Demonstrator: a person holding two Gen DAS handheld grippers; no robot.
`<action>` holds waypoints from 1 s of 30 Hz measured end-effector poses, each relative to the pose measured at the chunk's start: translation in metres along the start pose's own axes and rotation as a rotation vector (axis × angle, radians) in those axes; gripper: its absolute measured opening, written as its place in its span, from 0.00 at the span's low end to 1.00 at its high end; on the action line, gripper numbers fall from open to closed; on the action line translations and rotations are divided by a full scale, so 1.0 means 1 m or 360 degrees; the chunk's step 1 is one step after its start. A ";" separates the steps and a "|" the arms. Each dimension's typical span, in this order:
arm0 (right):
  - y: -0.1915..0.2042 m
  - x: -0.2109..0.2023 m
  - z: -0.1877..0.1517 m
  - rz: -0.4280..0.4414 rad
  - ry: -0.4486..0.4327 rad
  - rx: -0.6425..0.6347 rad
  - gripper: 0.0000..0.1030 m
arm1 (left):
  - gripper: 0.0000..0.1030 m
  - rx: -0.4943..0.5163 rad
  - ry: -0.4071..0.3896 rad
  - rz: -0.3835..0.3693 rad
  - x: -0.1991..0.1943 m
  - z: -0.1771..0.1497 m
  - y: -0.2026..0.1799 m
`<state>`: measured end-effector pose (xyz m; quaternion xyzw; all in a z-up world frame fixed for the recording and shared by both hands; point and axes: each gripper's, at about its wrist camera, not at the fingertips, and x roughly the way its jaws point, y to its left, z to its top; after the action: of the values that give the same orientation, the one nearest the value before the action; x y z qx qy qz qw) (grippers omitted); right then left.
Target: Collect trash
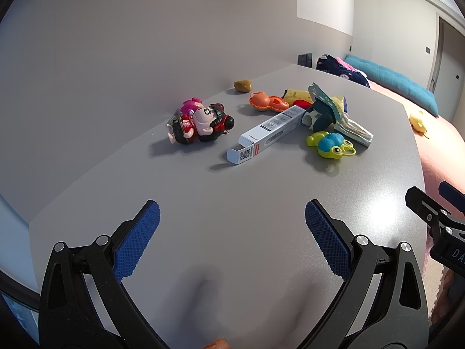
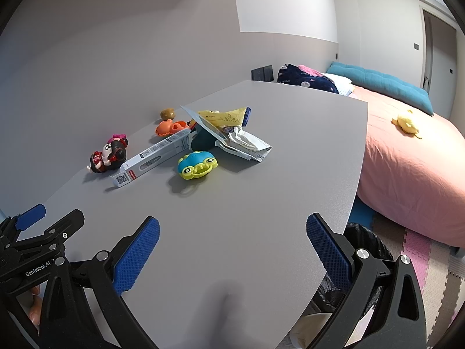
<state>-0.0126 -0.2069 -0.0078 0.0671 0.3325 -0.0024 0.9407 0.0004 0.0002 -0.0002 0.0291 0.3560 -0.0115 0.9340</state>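
In your left wrist view, your left hand-held gripper (image 1: 232, 221) hangs released above the table (image 1: 203, 192), the open carton (image 1: 268, 129) lying at 12 o'clock. In your right wrist view, your right hand-held gripper (image 2: 232, 237) is likewise spread and empty, crumpled wrappers (image 2: 247, 144) at 12 o'clock, black-lined bin (image 2: 366, 241) at 4 o'clock.

I see a long light-blue carton (image 1: 268, 129) lying flat on the tabletop (image 1: 232, 203), its near end flap open, a QR code and a red label on that end. At the carton's far end, a yellow wrapper (image 2: 225, 117) with a dark blue edge sits on top of the pile. Just right of the carton's far end lies a crumpled white paper packet (image 2: 247, 144), creased and flattened, with a pale blue card (image 2: 200, 123) tilted against it.
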 end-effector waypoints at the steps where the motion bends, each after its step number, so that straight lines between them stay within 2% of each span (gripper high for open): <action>1: 0.000 0.000 0.000 0.0000 0.0002 -0.0001 0.98 | 0.94 0.0001 0.0000 0.0000 0.000 0.000 0.000; 30: 0.001 0.002 0.003 0.0002 0.0019 -0.0004 0.98 | 0.94 -0.0006 0.0027 0.0006 0.000 -0.003 0.002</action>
<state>-0.0097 -0.2065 -0.0067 0.0661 0.3381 -0.0008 0.9388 -0.0014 0.0021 -0.0027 0.0280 0.3638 -0.0089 0.9310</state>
